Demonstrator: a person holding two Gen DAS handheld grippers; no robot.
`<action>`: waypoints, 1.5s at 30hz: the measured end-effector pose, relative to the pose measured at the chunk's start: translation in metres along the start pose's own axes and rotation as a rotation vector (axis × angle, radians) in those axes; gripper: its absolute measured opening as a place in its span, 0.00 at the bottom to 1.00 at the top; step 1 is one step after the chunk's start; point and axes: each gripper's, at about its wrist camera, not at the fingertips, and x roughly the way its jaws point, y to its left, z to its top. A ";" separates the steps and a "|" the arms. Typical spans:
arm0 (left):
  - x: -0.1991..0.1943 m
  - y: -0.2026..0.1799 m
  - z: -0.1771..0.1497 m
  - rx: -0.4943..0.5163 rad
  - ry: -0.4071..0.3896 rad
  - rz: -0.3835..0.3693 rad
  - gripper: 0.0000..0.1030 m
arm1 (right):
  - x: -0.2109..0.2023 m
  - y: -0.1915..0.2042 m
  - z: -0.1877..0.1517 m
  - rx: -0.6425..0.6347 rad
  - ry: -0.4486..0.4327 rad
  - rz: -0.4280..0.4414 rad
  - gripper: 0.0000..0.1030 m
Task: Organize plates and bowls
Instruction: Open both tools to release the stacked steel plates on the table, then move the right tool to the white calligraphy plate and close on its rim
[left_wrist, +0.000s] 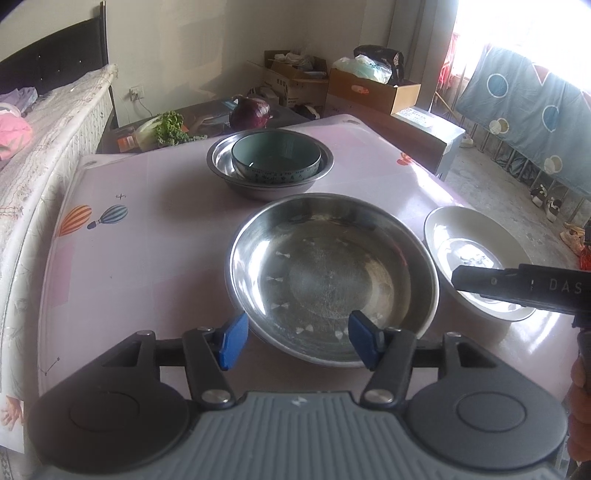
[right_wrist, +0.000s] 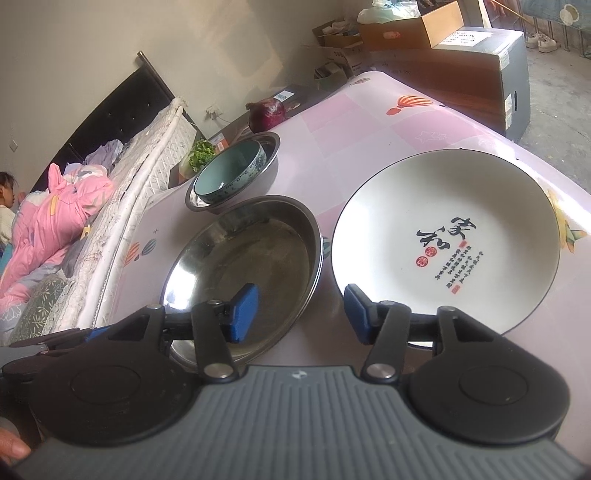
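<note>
Left gripper (left_wrist: 295, 341) hanging spread at bottom centre, right pad over steel plate (left_wrist: 332, 273) near rim, gripping nothing. Right gripper (right_wrist: 301, 314) also spread, straddling gap between steel plate (right_wrist: 255, 254) and white plate (right_wrist: 443, 236). Both plates lying flat, mid frame. Upper centre: teal bowl (left_wrist: 275, 158) sitting nested in steel bowl (left_wrist: 269, 177). Pink table (left_wrist: 147, 240) showing open room at left.
</note>
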 end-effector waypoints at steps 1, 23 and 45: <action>-0.005 -0.002 -0.001 0.004 -0.020 -0.008 0.60 | -0.003 -0.002 -0.001 0.007 -0.009 0.004 0.52; 0.023 -0.138 -0.035 0.132 -0.039 -0.242 0.66 | -0.091 -0.157 -0.018 0.185 -0.190 -0.138 0.54; 0.099 -0.156 -0.007 -0.012 0.051 -0.138 0.43 | 0.036 -0.185 0.082 0.022 -0.025 0.002 0.17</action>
